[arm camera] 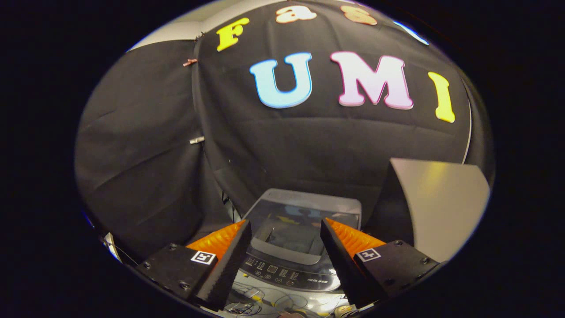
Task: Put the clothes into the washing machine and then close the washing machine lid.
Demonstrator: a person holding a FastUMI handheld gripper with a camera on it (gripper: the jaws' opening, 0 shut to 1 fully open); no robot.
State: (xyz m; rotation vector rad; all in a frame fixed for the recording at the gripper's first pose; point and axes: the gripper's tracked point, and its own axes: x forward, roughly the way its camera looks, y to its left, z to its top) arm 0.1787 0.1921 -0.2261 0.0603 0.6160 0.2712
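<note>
While the jaws (286,227) are held apart and empty, the washer (300,247) is framed between them just ahead, probably to line up an approach. Its lid (304,212) appears shut, though glare makes that hard to judge, and no clothes can be made out. A pale panel (441,203) at far right is cut off, and cables (265,304) below the washer are blurred.

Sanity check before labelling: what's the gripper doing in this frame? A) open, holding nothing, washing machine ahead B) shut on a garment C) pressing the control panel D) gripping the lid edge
A: the gripper is open with nothing between its fingers, and the washing machine sits just ahead, seen through the gap.
</note>
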